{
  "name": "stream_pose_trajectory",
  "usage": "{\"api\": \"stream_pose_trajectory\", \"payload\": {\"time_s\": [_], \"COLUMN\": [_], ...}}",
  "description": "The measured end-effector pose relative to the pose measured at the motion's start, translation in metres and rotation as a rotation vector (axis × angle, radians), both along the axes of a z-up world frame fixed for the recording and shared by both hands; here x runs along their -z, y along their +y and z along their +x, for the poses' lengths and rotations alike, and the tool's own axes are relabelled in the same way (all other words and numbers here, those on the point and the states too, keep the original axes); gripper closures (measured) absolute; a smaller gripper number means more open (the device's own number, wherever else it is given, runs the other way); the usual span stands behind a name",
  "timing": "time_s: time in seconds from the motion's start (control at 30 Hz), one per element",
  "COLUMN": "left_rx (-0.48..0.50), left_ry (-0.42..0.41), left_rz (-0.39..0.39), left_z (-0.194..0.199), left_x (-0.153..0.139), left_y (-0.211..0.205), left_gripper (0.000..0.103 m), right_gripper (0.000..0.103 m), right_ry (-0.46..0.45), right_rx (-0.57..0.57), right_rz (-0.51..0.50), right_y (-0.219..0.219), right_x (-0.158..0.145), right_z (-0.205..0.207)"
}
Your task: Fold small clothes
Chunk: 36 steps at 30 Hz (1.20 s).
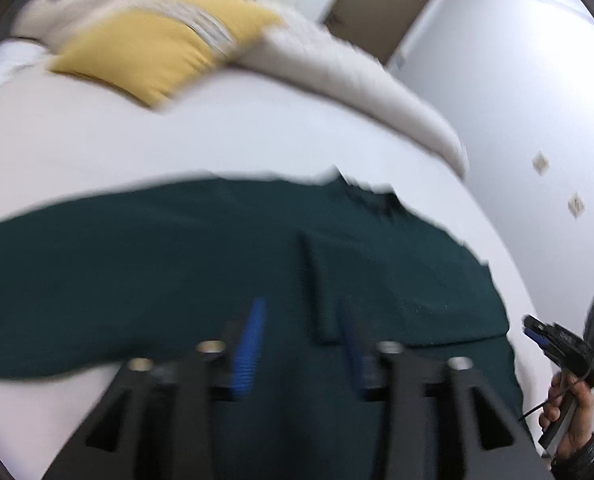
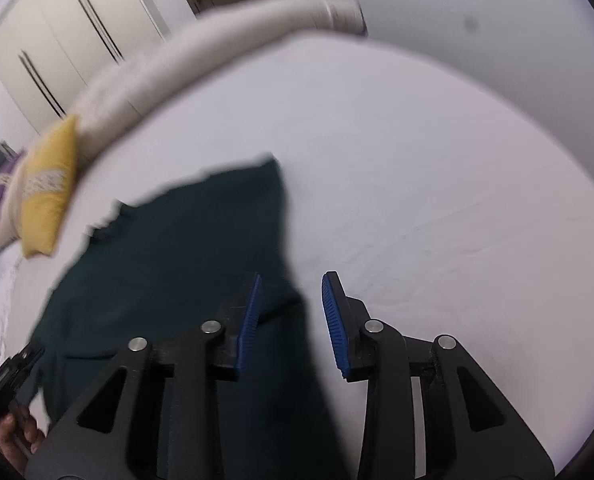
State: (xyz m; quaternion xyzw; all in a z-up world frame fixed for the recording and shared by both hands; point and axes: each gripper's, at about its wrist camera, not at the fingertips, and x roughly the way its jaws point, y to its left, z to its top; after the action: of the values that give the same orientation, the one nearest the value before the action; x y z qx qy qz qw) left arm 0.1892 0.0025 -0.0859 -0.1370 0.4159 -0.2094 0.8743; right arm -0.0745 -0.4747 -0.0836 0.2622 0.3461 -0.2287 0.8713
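A dark green garment [image 1: 201, 256] lies spread on the white bed [image 1: 217, 132]. In the left wrist view my left gripper [image 1: 301, 340] is open just above the garment's near part, blue pads apart, with green cloth between and under them. In the right wrist view the garment [image 2: 169, 256] stretches from lower centre to the upper left. My right gripper [image 2: 293, 316] is open over its right edge; the left pad [image 2: 249, 328] is over the cloth, the right pad [image 2: 335, 328] over the sheet. Both views are motion-blurred.
A yellow cushion [image 1: 153, 52] and a beige rolled blanket [image 1: 337, 68] lie at the far side of the bed. The right gripper and hand [image 1: 569, 364] show at the right edge. A wardrobe [image 2: 69, 40] and a door [image 1: 381, 4] stand beyond.
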Motion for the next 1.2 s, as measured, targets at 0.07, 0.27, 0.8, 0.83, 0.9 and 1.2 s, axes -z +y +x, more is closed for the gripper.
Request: {"api": "stream_pose_trajectory", "payload": {"time_s": [0.07,0.27,0.8,0.83,0.9,1.2], "left_rx": [-0.104,-0.516,-0.646,-0.638,-0.598,-0.136], "left_ry": [-0.02,0.058,0.198,0.174,0.114,-0.03], "left_rz": [-0.018,-0.021,-0.096,-0.104,-0.113,-0.081], "left_z": [-0.016,-0.047,-0.042,-0.044,-0.047,-0.042], "left_x": [-0.013,-0.003,0.037,0.027,0.002,-0.074], "left_y": [0.062,0.267,0.362,0.355,0.331,0.079], "left_gripper": [0.044,0.044,0.088,0.088,0.089,0.089], "right_gripper": [0.024,0.024,0.037,0.037,0.037,0.037], "right_ry": [-0.075,-0.142,-0.1,-0.103,-0.11,-0.127], "right_rx": [-0.009,-0.259,-0.427,-0.419,-0.395,-0.285], "right_rz": [-0.04,-0.058,0.053,0.055,0.07,0.136], "right_y": [0.033,0.138,0.231,0.226,0.212,0.165], "right_x": [-0.02,-0.049,-0.035,-0.034,-0.032,-0.013], "right_z": [-0.011,-0.01,-0.007,-0.012,-0.02,-0.062]}}
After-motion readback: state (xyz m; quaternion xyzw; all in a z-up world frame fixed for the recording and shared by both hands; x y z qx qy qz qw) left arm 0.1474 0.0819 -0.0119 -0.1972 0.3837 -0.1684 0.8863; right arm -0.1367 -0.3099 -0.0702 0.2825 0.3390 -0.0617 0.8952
